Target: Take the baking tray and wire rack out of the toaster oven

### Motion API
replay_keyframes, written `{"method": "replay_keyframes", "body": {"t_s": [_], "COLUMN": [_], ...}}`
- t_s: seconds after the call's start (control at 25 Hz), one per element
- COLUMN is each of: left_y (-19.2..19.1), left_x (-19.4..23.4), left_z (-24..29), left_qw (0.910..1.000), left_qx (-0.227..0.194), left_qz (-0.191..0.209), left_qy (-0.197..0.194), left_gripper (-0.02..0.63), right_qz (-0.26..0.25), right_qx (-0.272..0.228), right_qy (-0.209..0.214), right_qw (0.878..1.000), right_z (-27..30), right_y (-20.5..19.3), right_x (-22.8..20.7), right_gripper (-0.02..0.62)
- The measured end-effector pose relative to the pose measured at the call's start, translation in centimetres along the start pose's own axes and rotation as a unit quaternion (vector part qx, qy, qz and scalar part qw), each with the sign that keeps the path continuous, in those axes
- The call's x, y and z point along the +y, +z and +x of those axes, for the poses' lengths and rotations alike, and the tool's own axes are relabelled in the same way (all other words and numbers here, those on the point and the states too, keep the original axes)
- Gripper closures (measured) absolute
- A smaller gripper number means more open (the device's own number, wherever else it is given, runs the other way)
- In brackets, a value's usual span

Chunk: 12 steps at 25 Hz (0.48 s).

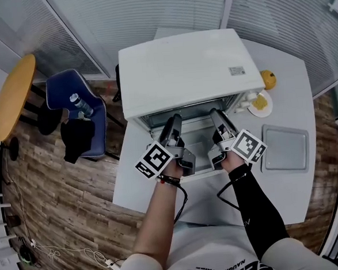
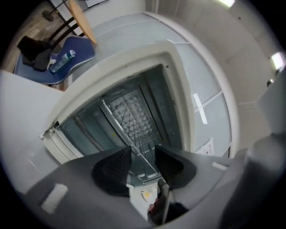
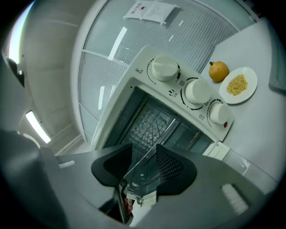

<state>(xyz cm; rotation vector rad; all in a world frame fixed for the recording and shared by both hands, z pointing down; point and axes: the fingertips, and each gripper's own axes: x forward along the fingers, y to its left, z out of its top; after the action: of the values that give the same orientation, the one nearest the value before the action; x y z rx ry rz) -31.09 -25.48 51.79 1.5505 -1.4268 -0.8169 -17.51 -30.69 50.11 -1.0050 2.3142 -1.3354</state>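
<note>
Wire rack (image 2: 134,117) sits inside the toaster oven (image 1: 182,70), whose door (image 1: 199,152) hangs open. The baking tray (image 1: 285,147) lies out on the surface (image 1: 295,88), to the oven's right. I see the left gripper (image 2: 143,154) and right gripper (image 3: 144,154) level at the oven mouth. Each has its jaws spread wide, with the door's glass edge running between them, unclamped.

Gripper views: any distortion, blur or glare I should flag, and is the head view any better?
Left gripper view: strong fisheye with dark corners, tilted; the toaster oven bends, its cavity dim, jaws soft up close. Right gripper view: same warp and tilt, bright light streak at left, knobs sharp. Head view: evenly lit, edges curve, little blur.
</note>
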Motion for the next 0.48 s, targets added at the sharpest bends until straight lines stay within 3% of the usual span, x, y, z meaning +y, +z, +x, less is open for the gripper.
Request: {"method": "replay_keyframes", "body": {"t_s": [0.12,0.24,0.48], "left_y": [0.1,0.5,1.7], "left_x": [1.2,1.7,2.6], "left_z": [0.6,1.6,3.1], "left_qw": [0.9992,0.9979,0.9947], "left_qx": [-0.015,-0.029,-0.049], "left_qz": [-0.038,-0.058,-0.09], "left_qy": [0.006,-0.005,-0.014], "left_gripper": [0.433,0.423,0.417], "right_qz": [0.036,0.071,0.109], "right_qx": [-0.002,-0.011,-0.021], "right_qy": [0.004,-0.004,0.023], "right_qw": [0.999,0.997,0.994], "right_z": [1.1,2.1,4.4], "right_y": [-0.1,0.0,0.5], "right_x": [-1.0,-2.3,-2.8], "right_gripper": [0.446,0.434,0.431]}}
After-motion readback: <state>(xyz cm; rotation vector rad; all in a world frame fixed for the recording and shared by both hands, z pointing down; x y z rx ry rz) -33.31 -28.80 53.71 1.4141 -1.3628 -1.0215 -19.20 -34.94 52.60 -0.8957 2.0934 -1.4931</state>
